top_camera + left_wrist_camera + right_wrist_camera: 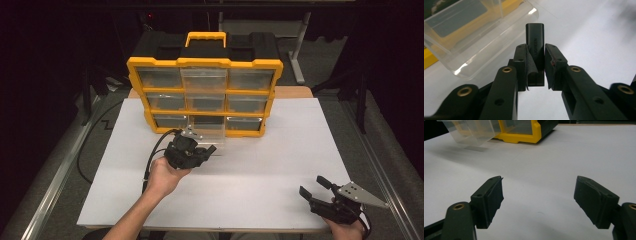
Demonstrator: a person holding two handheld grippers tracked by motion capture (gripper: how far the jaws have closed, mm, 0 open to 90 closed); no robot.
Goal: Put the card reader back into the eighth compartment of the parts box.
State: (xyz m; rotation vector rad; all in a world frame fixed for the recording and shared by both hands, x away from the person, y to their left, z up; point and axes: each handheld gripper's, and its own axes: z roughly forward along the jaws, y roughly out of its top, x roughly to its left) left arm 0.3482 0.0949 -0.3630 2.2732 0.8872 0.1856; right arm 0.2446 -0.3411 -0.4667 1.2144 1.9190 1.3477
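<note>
My left gripper (535, 53) is shut on a small black adapter (535, 42) with UGREEN printed on it, which stands up between the pads. In the high view that left gripper (209, 149) hovers just in front of a clear drawer (206, 131) pulled out of the bottom row of a yellow and black organizer (205, 90). The drawer (471, 32) lies to the upper left in the left gripper view. At the table's near right corner my right gripper (311, 187) rests open, with bare white table between its pads (489, 200).
The organizer (524, 131) stands at the back middle of the white tabletop (260, 165) and has several clear drawers. A black cable (152, 155) trails from the left gripper. Metal rails and dark floor flank the table.
</note>
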